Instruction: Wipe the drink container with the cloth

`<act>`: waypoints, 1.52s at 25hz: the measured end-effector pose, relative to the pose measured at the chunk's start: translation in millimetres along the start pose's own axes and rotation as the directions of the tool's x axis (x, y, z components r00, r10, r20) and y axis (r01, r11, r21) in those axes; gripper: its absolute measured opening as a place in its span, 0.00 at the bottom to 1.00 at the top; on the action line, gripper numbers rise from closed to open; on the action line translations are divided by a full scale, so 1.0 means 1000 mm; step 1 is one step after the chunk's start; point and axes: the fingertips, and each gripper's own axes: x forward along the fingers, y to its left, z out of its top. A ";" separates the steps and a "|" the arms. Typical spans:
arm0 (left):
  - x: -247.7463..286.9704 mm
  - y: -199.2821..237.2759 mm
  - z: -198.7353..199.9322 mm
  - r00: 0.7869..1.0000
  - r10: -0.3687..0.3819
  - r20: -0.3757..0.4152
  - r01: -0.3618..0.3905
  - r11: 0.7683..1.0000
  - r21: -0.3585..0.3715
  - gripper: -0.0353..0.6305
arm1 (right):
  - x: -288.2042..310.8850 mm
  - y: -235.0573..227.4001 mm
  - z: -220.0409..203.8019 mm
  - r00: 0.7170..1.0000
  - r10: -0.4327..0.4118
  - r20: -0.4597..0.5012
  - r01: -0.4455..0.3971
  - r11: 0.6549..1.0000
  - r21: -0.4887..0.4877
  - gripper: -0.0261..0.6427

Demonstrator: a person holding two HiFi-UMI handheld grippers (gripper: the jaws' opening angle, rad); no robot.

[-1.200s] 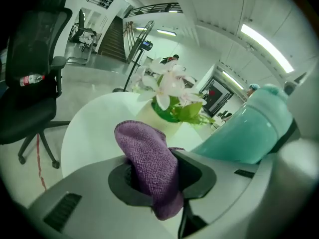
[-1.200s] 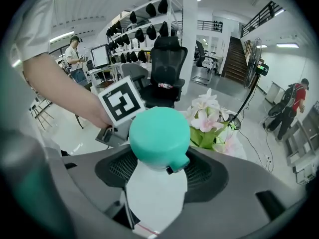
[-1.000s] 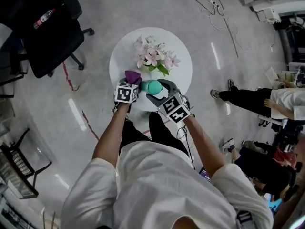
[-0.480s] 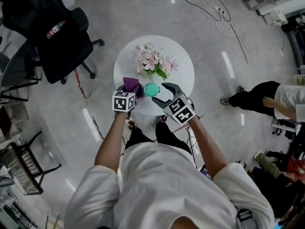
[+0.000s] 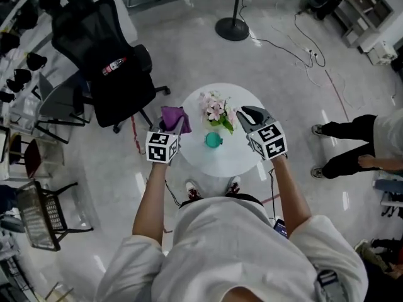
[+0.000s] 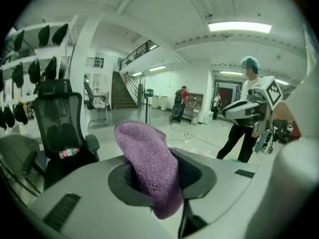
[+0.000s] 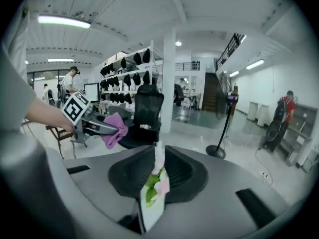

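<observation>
1. Cloth [image 6: 147,158]: is hanging pinched between the left gripper [image 5: 171,128] jaws, left of centre.
2. Right gripper [image 5: 252,116]: jaws are closing, nothing between them.
3. Drink container [image 5: 213,139]: is standing mid-frame on the round table [image 5: 220,163], touching neither gripper.

The person is wearing a loose white short-sleeved shirt [image 5: 239,257], its sleeves ending above the elbows, with dark trousers [image 5: 217,199] and light shoes [image 5: 191,190].

We see a purple cloth [image 5: 174,116], a teal drink container [image 5: 213,139] on the white table [image 5: 220,162], pink, green-leaved flowers [image 5: 217,110] there too, and a black chair [image 5: 104,74] beside the table.
</observation>
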 end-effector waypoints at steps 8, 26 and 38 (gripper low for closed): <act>-0.070 -0.001 0.149 0.960 0.043 0.276 -0.092 0.982 0.165 0.23 | -0.035 -0.016 0.138 0.959 -0.041 0.279 0.084 0.986 -0.142 0.06; -0.157 -0.032 0.272 0.855 -0.024 0.517 -0.136 0.953 0.270 0.23 | -0.072 -0.003 0.236 0.891 -0.022 0.454 0.141 0.963 -0.231 0.06; -0.136 -0.035 0.262 0.878 -0.052 0.475 -0.103 0.950 0.294 0.23 | -0.064 -0.008 0.224 0.900 -0.037 0.434 0.138 0.969 -0.203 0.06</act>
